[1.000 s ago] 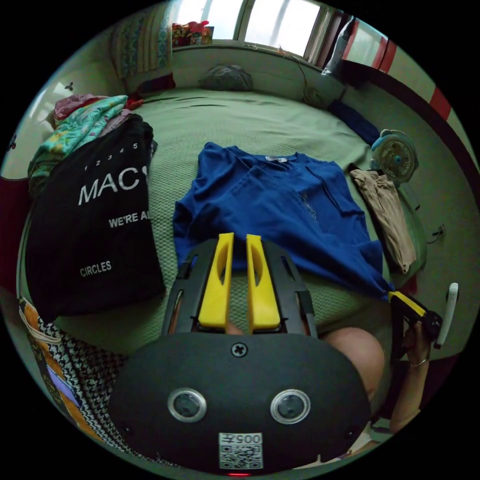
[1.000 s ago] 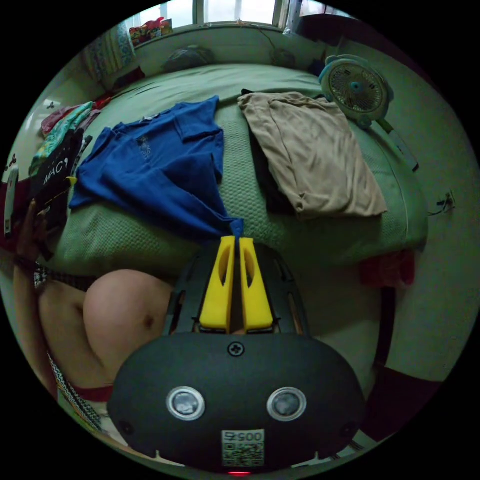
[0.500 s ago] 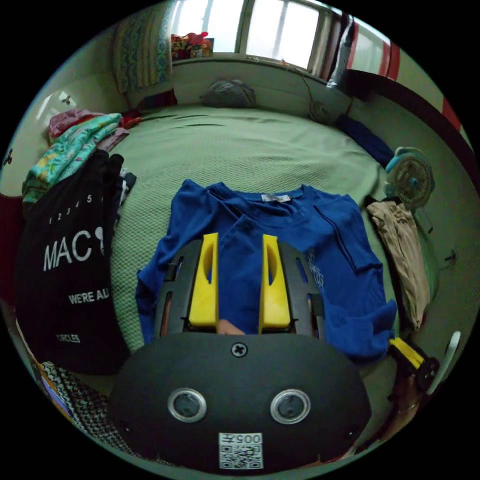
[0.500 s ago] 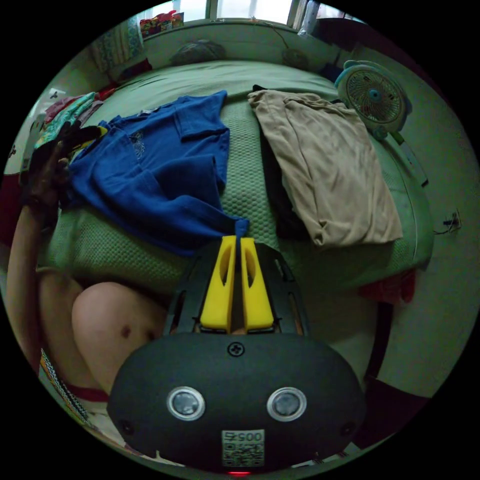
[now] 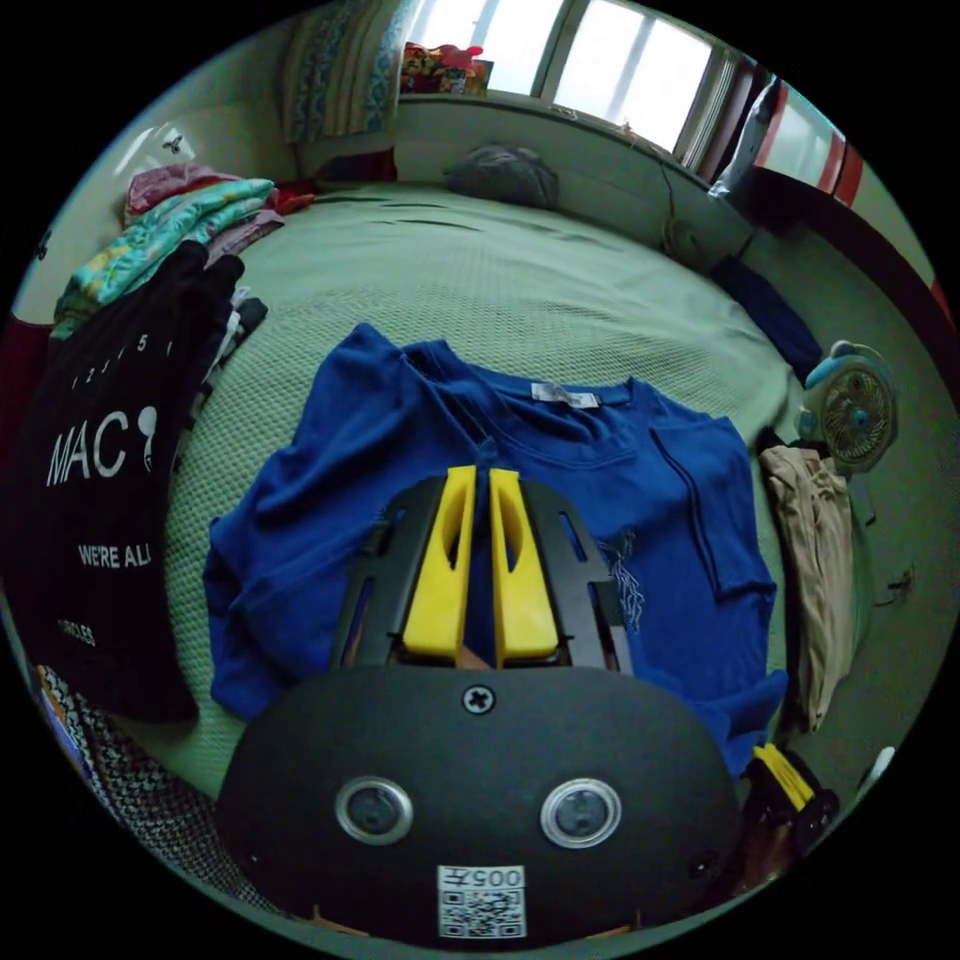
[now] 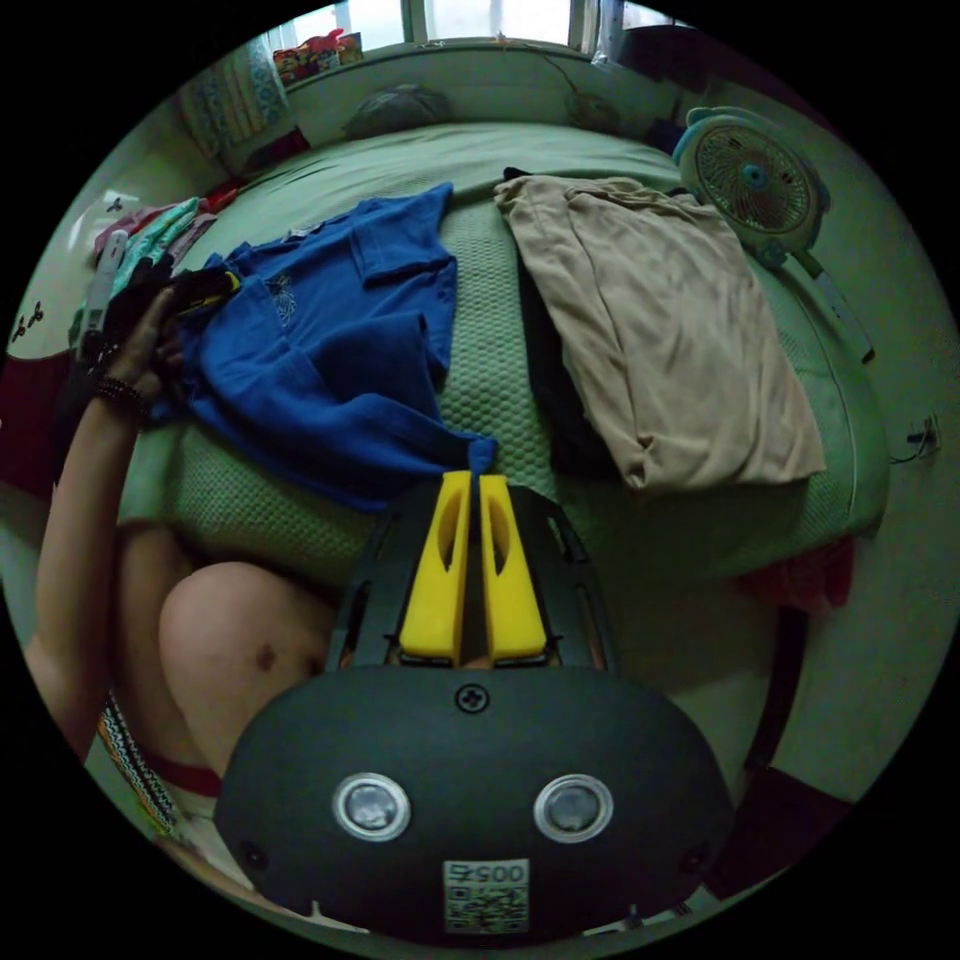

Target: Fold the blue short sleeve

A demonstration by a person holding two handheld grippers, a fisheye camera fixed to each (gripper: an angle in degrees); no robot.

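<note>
Blue short sleeve (image 5: 560, 520) spread on the green bed (image 5: 480, 270), its hem at the near edge. Left hand-held gripper (image 5: 478, 478): jaws nearly together over the shirt's chest below the collar; whether they pinch fabric cannot be told. Right hand-held gripper (image 6: 474, 482): jaws clenched on the shirt's lower corner at the bed's near edge. Beige garment (image 6: 660, 320) lies beside the shirt, toward the bed's right edge; a small fan (image 6: 752, 180) stands at the far right corner. Black printed shirt (image 5: 100, 480) hangs over the left edge.
</note>
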